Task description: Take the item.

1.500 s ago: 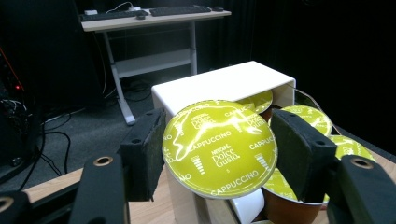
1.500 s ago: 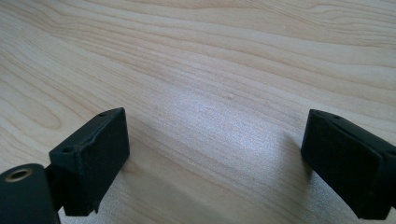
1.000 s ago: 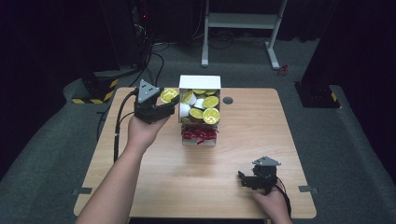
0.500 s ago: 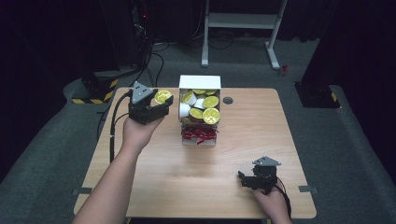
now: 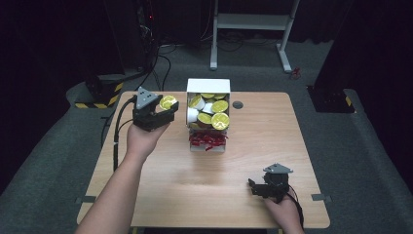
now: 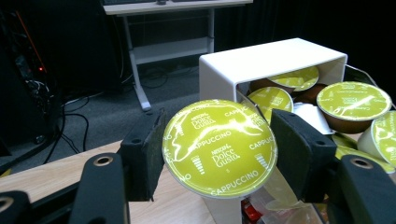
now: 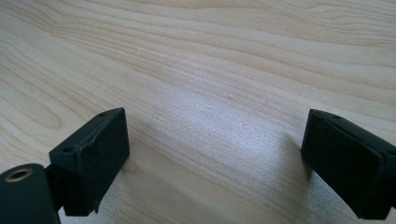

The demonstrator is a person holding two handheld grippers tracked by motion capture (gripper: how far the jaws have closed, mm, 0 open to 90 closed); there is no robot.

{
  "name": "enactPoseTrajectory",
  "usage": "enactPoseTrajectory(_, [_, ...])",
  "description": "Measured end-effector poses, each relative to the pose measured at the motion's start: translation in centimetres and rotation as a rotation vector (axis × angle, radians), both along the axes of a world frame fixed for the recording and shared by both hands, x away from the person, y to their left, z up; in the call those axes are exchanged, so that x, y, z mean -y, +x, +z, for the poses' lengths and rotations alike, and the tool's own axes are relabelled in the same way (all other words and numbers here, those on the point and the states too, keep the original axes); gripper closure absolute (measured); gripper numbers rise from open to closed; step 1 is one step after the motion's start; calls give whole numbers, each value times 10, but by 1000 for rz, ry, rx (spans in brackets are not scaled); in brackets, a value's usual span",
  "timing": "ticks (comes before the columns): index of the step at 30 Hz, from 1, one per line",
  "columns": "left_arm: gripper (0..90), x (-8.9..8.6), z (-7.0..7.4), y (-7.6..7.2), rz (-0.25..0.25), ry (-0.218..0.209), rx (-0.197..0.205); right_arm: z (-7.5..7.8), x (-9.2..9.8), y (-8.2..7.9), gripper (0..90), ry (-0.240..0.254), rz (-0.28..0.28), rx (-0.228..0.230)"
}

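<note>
My left gripper (image 5: 165, 106) is shut on a coffee capsule (image 6: 219, 147) with a yellow-green foil lid printed "Cappuccino"; the same capsule (image 5: 167, 102) hangs in the air left of the white box. That white box (image 5: 208, 87) stands at the table's far middle and holds several more capsules (image 5: 213, 111) with the same lids. Red wrappers (image 5: 207, 140) lie in its lower front part. Near the front right edge, my right gripper (image 5: 254, 187) rests low over the wood, open, with bare tabletop (image 7: 215, 116) between its jaws.
The wooden table (image 5: 165, 185) has a small round cable hole (image 5: 237, 105) right of the box. A white metal stand (image 5: 253, 22) and a yellow-black striped base (image 5: 100, 92) sit on the floor beyond the table's far edge.
My left gripper has drawn the capsule leftward, away from the white box. The right gripper has stayed where it was.
</note>
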State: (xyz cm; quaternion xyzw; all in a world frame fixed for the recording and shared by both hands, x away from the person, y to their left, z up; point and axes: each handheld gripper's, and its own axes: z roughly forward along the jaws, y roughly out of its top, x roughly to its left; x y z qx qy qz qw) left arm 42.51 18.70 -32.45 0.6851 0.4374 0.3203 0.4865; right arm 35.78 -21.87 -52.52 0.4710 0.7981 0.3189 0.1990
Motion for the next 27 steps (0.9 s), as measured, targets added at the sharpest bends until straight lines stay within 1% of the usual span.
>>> enactPoseTrajectory(2, [384,-4,-3,0,9,-9,-5,0,0,-1,78,3,-3,-4])
enactPoseTrajectory(6, [384,-9,-6,-1,21,-14,-8,0,0,-2,78,4,-4,-10])
enactPoseTrajectory(8, [384,-16,-9,-1,33,-6,-16,0,0,-1,77,3,-3,-8])
enactPoseTrajectory(9, [384,-16,-9,-1,33,-6,-16,0,0,-1,77,3,-3,-8])
enactPoseTrajectory(10, [384,-21,-11,0,42,-3,-16,0,0,-1,77,2,-1,-6])
enactPoseTrajectory(13, [384,-25,-13,0,50,-3,-18,0,0,-1,77,3,-3,-8])
enactPoseTrajectory(14, [384,-30,-16,0,54,-2,-23,0,0,-1,76,2,2,-7])
enactPoseTrajectory(15, [384,-30,-16,0,54,-2,-23,0,0,-1,76,2,2,-7])
enactPoseTrajectory(17, [384,-35,-21,-1,63,-1,-31,0,0,0,76,1,5,-4])
enactPoseTrajectory(19, [384,-36,-23,-1,63,0,-32,0,0,0,76,1,5,-4])
enactPoseTrajectory(20, [384,-38,-28,0,63,5,-38,0,0,-1,77,3,3,-7])
enactPoseTrajectory(21, [384,-38,-28,0,63,5,-38,0,0,-1,77,3,3,-7])
enactPoseTrajectory(22, [385,-39,-32,2,64,7,-46,0,0,-1,77,2,3,-7])
enactPoseTrajectory(23, [385,-39,-32,2,64,7,-46,0,0,-1,77,2,3,-7])
enactPoseTrajectory(24, [385,-41,-37,5,65,9,-61,0,0,-1,77,3,0,-8])
enactPoseTrajectory(27, [385,-42,-46,7,71,15,-70,0,0,-1,77,5,-1,-9])
